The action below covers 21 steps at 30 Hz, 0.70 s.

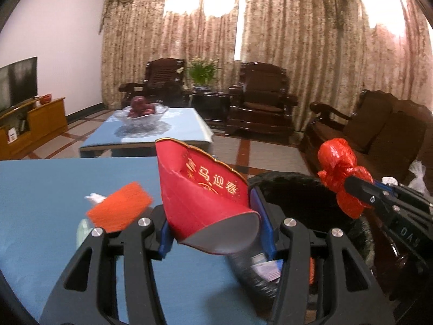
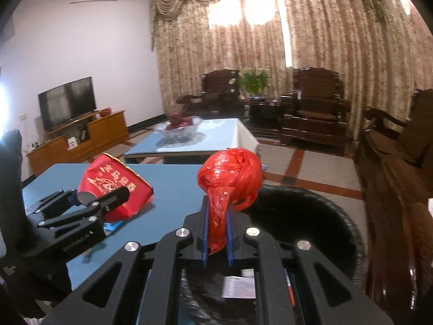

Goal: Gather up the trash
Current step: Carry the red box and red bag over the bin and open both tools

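in the left wrist view the left gripper [image 1: 216,233] fills the bottom, its jaws clamped on a red paper envelope [image 1: 203,197] with gold lettering, bowed open between the blue pads and rising toward 12 o'clock. under it lies the blue desk [image 1: 48,189]. at 9 o'clock of the envelope, on the desk, sits an orange block [image 1: 119,208] (blurred, so what it is cannot be told) with a scrap of white [image 1: 93,197] just beside it. at 3 o'clock of the envelope gapes the black-lined trash bin [image 1: 297,189], some printed papers [image 1: 266,268] lying inside it. past the bin's rim at 3 o'clock the right gripper [image 1: 354,192] holds a knotted red plastic bag [image 1: 338,159] above the bin.

in the right wrist view the right gripper [image 2: 217,233] has its jaws pressed together on the tail of the red plastic bag [image 2: 230,176], whose bunched ball stands up toward 12 o'clock, over the near rim of the trash bin [image 2: 311,211]. at 9 o'clock the left gripper [image 2: 105,205] carries the red envelope [image 2: 113,184] over the blue desk [image 2: 173,187].

farther off, toward 12 o'clock, a second desk [image 1: 167,127] in pale blue bears a glass bowl of dark red fruit [image 1: 142,108]. at 9 o'clock stand a television [image 2: 67,103] and a wooden cabinet [image 2: 89,135]; at 12 o'clock dark carved armchairs [image 1: 259,100] flank a green plant [image 1: 203,71] before patterned curtains [image 1: 297,40], and a dark sofa [image 1: 379,130] runs along 3 o'clock
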Motion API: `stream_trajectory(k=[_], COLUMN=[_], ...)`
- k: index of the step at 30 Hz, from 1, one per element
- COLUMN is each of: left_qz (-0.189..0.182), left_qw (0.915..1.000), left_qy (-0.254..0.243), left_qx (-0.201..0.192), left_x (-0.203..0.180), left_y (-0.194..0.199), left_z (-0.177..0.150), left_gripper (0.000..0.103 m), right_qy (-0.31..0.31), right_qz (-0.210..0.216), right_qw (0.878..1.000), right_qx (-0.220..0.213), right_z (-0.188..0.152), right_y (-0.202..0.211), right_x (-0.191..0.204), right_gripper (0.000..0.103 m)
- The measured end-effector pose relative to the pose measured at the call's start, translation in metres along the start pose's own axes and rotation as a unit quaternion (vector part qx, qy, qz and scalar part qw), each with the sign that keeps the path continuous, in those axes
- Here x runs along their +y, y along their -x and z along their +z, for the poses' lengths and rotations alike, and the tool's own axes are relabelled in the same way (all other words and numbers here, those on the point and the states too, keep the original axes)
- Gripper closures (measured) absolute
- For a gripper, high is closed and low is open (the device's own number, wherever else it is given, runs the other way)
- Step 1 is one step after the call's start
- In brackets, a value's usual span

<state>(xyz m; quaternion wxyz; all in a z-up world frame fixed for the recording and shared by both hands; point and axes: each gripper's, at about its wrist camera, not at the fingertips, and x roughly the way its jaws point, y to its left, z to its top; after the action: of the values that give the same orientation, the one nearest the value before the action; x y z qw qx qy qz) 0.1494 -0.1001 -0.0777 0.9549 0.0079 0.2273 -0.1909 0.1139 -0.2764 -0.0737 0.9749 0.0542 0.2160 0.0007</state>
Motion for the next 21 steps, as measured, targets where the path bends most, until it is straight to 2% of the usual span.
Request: stream_trajectory(k=[9, 14, 21], left_qz=[-0.052, -0.076, -0.096], left_qw=[0.9986, 0.9966, 0.9940], left_qy=[-0.013, -0.022, -0.024], left_qx=[0.001, 0.019, 0.047], left_x=[-0.053, -0.081, -0.101], left_y=[-0.030, -0.057, -0.093], left_z=[0.000, -0.008, -0.013], left_gripper=[0.054, 0.054, 0.053], right_qy=[-0.024, -0.034, -0.050], right_qz=[-0.051, -0.073, -0.089], right_qw=[0.998, 0.996, 0.993], right_qx=[0.011, 0.033, 0.052], right_z=[-0.014, -0.029, -0.044], right_y=[-0.002, -0.014, -0.031], right_x=[-0.054, -0.081, -0.106], right_gripper=[0.093, 0.093, 0.093])
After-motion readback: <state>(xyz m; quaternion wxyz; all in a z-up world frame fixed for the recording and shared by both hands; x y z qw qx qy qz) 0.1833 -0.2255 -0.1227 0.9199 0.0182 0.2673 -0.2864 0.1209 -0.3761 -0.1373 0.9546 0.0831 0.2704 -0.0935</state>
